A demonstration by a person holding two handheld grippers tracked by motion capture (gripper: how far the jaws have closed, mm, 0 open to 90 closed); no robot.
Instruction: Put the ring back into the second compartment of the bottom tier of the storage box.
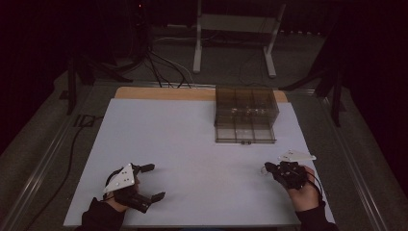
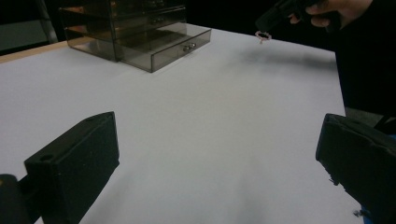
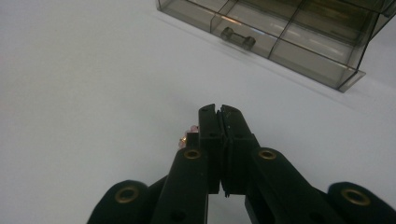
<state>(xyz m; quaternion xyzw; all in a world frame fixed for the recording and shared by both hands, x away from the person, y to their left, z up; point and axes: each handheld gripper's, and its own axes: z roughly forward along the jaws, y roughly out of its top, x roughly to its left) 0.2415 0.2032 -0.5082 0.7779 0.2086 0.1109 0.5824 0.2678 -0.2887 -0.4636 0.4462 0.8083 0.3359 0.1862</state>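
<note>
A smoked clear drawer box (image 1: 246,107) stands at the back right of the white mat, its bottom drawer (image 1: 245,133) pulled out. My right gripper (image 1: 268,168) is at the front right, jaws pressed together on a small pink beaded trinket (image 3: 190,134); the trinket (image 2: 263,36) dangles from its tip just above the mat. In the right gripper view the shut gripper (image 3: 219,113) points toward the open drawer (image 3: 280,42) and its handle (image 3: 238,38). My left gripper (image 1: 155,182) rests at the front left, open, with bare mat between its pads (image 2: 74,163).
The white mat (image 1: 192,144) lies on a wooden table with a strip of wood (image 1: 163,93) showing at the back. Beyond the table stand a white frame (image 1: 235,29) and black cables (image 1: 159,67) on the floor.
</note>
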